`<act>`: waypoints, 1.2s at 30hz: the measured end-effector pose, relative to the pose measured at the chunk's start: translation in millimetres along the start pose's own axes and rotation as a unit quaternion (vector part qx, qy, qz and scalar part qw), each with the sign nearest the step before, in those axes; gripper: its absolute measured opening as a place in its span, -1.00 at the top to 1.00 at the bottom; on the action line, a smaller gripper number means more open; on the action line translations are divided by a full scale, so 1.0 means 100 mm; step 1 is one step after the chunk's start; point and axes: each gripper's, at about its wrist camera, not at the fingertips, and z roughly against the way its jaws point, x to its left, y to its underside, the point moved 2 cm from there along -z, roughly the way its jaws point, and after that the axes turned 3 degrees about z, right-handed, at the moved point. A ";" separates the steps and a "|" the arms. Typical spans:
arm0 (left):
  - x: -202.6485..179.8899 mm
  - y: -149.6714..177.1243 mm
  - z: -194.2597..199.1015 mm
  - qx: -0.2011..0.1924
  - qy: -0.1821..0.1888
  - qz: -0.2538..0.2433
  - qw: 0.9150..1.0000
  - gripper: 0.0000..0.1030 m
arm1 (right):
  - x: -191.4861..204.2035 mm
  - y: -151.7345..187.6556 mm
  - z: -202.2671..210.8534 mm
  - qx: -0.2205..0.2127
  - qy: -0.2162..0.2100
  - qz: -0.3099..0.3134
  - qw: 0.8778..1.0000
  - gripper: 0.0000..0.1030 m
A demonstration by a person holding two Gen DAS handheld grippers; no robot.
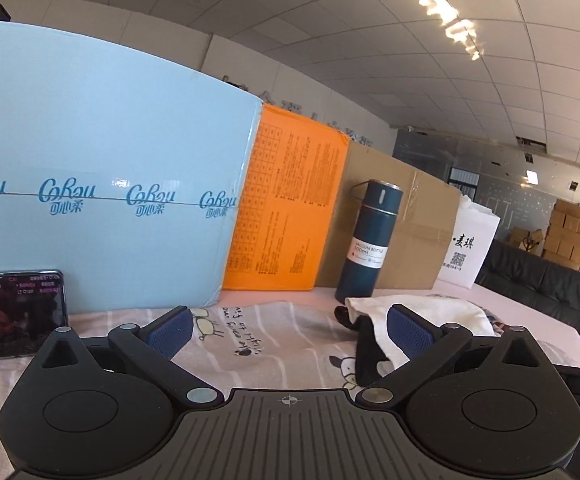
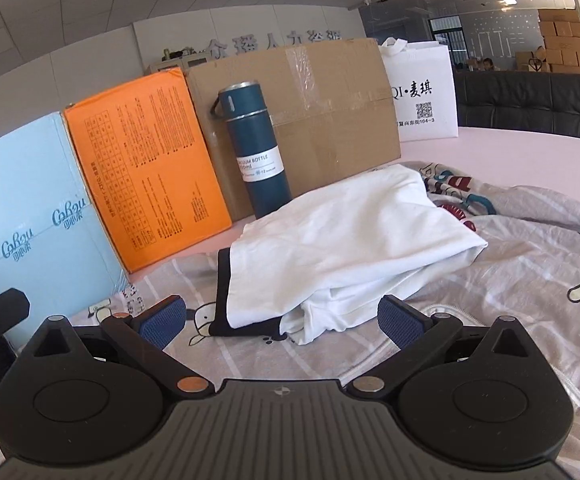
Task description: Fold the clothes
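Observation:
A white garment with black trim (image 2: 342, 248) lies crumpled on a grey sheet printed with cartoon animals (image 2: 510, 280). In the left wrist view the same garment (image 1: 422, 316) lies ahead and to the right on the sheet (image 1: 273, 344). My left gripper (image 1: 290, 328) is open and empty, its right pad (image 1: 410, 330) close to the garment's edge. My right gripper (image 2: 281, 320) is open and empty, just in front of the garment's near edge.
Behind the garment stand a dark blue vacuum bottle (image 2: 257, 148), a brown carton (image 2: 322, 108), an orange box (image 2: 149, 168), a light blue box (image 1: 101, 168) and a white bag (image 2: 422, 96). A phone (image 1: 13, 312) leans at the left. A black sofa (image 1: 546, 292) lies beyond the right edge.

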 end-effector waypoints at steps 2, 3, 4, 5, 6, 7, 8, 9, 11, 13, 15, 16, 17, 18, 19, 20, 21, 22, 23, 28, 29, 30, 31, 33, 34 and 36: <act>0.00 0.04 -0.02 0.006 0.005 -0.002 1.000 -1.00 | 0.01 0.04 -0.03 0.007 0.000 0.001 1.000 -1.00; 0.00 0.06 -0.03 0.011 0.007 -0.003 1.000 -1.00 | 0.01 0.06 -0.04 0.011 0.000 0.001 1.000 -1.00; -0.01 0.07 -0.04 0.014 0.001 -0.007 1.000 -1.00 | 0.02 0.08 -0.06 0.015 0.000 0.001 1.000 -1.00; -0.03 0.08 -0.04 0.018 -0.004 -0.013 1.000 -1.00 | 0.02 0.10 -0.07 0.019 0.000 0.002 1.000 -1.00; -0.05 0.09 -0.04 0.020 -0.008 -0.019 1.000 -1.00 | 0.02 0.12 -0.08 0.022 0.000 0.002 1.000 -1.00; -0.07 0.10 -0.03 0.020 -0.006 -0.022 1.000 -1.00 | 0.03 0.14 -0.10 0.026 0.000 0.002 1.000 -1.00; -0.08 0.11 -0.03 0.021 -0.002 -0.026 0.999 -1.00 | 0.03 0.16 -0.11 0.030 0.000 0.003 1.000 -1.00; -0.10 0.12 -0.03 0.022 -0.001 -0.030 0.999 -1.00 | 0.03 0.18 -0.12 0.034 0.000 0.003 0.999 -1.00; -0.13 0.16 -0.03 0.025 -0.014 -0.039 0.999 -1.00 | 0.04 0.22 -0.15 0.041 0.000 0.004 0.999 -1.00; -0.15 0.18 -0.03 0.027 -0.026 -0.046 0.998 -1.00 | 0.05 0.25 -0.17 0.047 0.000 0.005 0.999 -1.00; -0.14 0.19 -0.03 0.028 -0.031 -0.043 0.998 -1.00 | 0.08 0.27 -0.17 0.041 0.006 0.015 0.999 -1.00; -0.14 0.20 -0.03 0.029 -0.033 -0.042 0.998 -1.00 | 0.09 0.28 -0.18 0.039 0.008 0.019 0.999 -1.00; -0.13 0.20 -0.03 0.030 -0.036 -0.041 0.998 -1.00 | 0.09 0.29 -0.19 0.039 0.007 0.020 0.999 -1.00; -0.13 0.20 -0.02 0.030 -0.038 -0.040 0.998 -1.00 | 0.10 0.29 -0.19 0.040 0.004 0.021 0.999 -1.00; -0.12 0.21 -0.02 0.031 -0.041 -0.038 0.998 -1.00 | 0.09 0.29 -0.21 0.045 -0.002 0.018 0.999 -1.00; -0.12 0.21 -0.02 0.032 -0.043 -0.037 0.998 -1.00 | 0.08 0.30 -0.21 0.048 -0.006 0.016 0.999 -1.00; -0.11 0.22 -0.02 0.032 -0.046 -0.036 0.998 -1.00 | 0.08 0.30 -0.21 0.047 -0.006 0.015 0.999 -1.00; -0.11 0.22 -0.02 0.033 -0.048 -0.035 0.998 -1.00 | 0.08 0.30 -0.21 0.046 -0.006 0.014 0.999 -1.00; -0.10 0.23 -0.01 0.034 -0.051 -0.033 0.998 -1.00 | 0.08 0.30 -0.21 0.045 -0.007 0.014 0.999 -1.00; -0.11 0.23 -0.02 0.038 -0.050 -0.032 0.998 -1.00 | 0.04 0.28 -0.19 0.030 -0.014 -0.002 0.999 -1.00; -0.11 0.23 -0.02 0.038 -0.049 -0.032 0.998 -1.00 | 0.03 0.28 -0.19 0.025 -0.015 -0.006 1.000 -1.00; -0.11 0.23 -0.02 0.037 -0.050 -0.031 0.998 -1.00 | 0.02 0.28 -0.18 0.020 -0.017 -0.010 1.000 -1.00; -0.11 0.23 -0.02 0.037 -0.049 -0.030 0.998 -1.00 | 0.02 0.28 -0.18 0.016 -0.017 -0.013 1.000 -1.00; -0.12 0.23 0.00 0.034 -0.047 -0.031 0.998 -1.00 | 0.01 0.30 -0.19 0.006 -0.008 -0.015 1.000 -1.00; -0.12 0.22 0.01 0.033 -0.043 -0.032 0.998 -1.00 | 0.02 0.30 -0.19 0.000 -0.001 -0.015 1.000 -1.00; -0.14 0.22 0.03 0.030 -0.039 -0.033 0.998 -1.00 | 0.02 0.30 -0.12 -0.027 0.018 -0.020 0.999 -1.00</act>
